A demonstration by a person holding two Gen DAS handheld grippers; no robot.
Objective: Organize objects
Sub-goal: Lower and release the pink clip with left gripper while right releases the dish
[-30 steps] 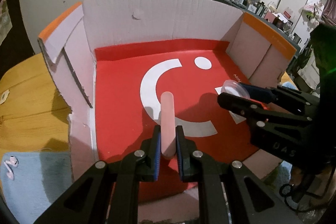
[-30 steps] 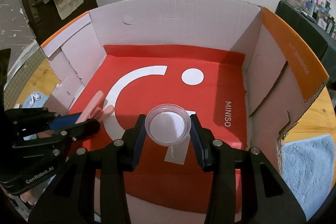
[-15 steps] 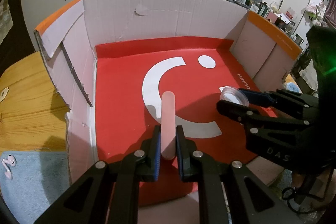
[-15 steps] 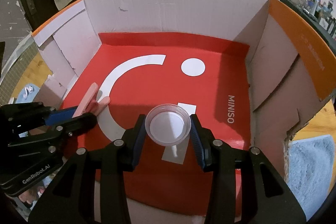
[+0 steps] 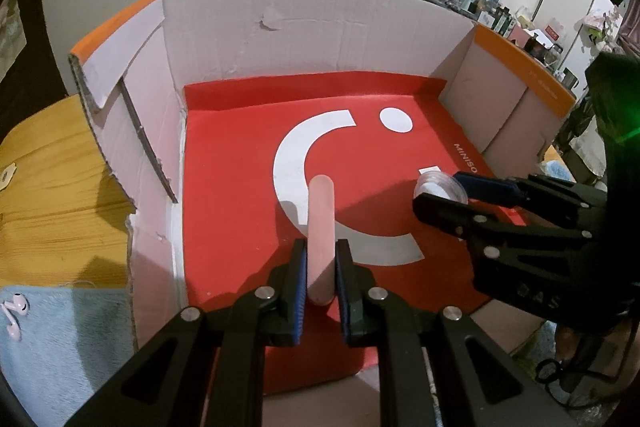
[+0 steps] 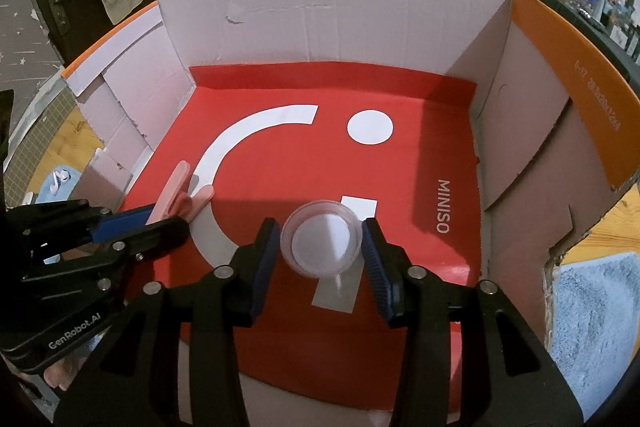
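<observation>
Both grippers hang over the open cardboard box (image 6: 332, 7), whose floor is lined with a red sheet marked in white. The right gripper (image 6: 322, 241) has just been spreading its jaws, and the small clear round dish (image 6: 322, 237) now sits between the blue pads with a visible gap on either side, so it looks released and resting low on the red sheet rather than gripped. The left gripper (image 5: 321, 277) has its jaws only just eased apart around the pink clip (image 5: 320, 227); the pads stand hard against its flanks and I cannot tell for certain whether they press. From the right wrist view the clip shows two splayed pink legs, its tip touching or almost touching the liner. Judging by looks, both things are light, stiff plastic. The dish has a smooth, slippery wall and a thin rim, so it is best taken across its full width with modest force, since a hard squeeze may crack it or pop it out. The clip is narrow and springy; take it across its flat sides near the middle so it cannot pivot.
</observation>
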